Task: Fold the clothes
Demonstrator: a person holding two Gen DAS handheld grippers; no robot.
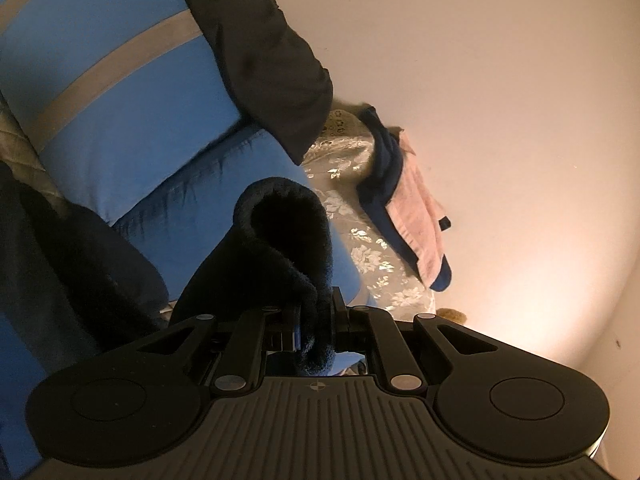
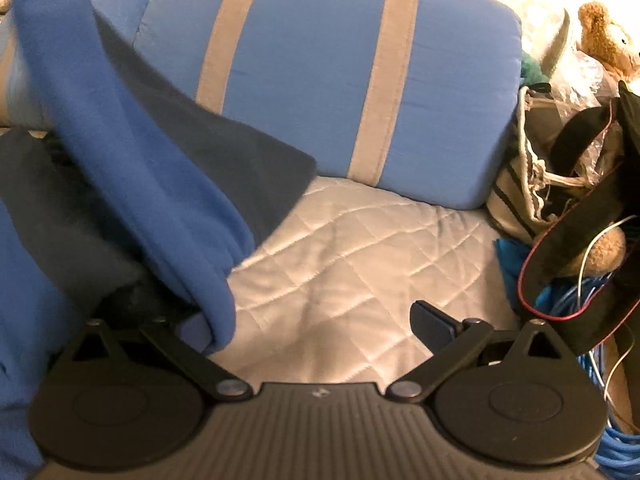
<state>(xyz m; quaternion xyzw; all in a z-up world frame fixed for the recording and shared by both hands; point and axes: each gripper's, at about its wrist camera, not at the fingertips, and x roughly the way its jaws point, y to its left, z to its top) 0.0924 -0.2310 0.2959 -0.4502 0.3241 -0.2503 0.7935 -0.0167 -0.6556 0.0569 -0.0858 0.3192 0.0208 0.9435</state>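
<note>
Left gripper [image 1: 316, 322]: the jaws are drawn close together and clamp a fold of a dark navy fleece garment [image 1: 280, 248]. The fabric rises from between the fingertips as a rolled loop directly ahead of the gripper, then drops away to the left of the view, where more dark cloth lies bunched. Behind the loop sits a blue pillow [image 1: 120, 128] with grey stripes, and a black fabric panel [image 1: 260, 52] hangs over its upper right edge. Further back, a pink and navy cloth [image 1: 416, 220] is draped over the edge of a floral-patterned bed cover [image 1: 360, 240], against a plain wall [image 1: 500, 80].

Right gripper [image 2: 308, 320]: the jaws stand wide apart and grip nothing. The right finger [image 2: 432, 326] is fully visible and bare. The left finger is hidden under a hanging blue fleece garment [image 2: 132, 152], which has a dark grey inner face; whether the fabric touches that finger cannot be determined. The garment hangs from the upper left of the view and ends at the left side of the gripper, with its lower edge just above a quilted silver bedspread [image 2: 360, 248]. The bedspread lies exposed between the two fingers. A blue pillow with grey stripes [image 2: 340, 80] stands at the far edge of the bedspread. To the right lie a drawstring bag [image 2: 532, 172], blue cables [image 2: 568, 304] and a plush teddy bear [image 2: 604, 36].
</note>
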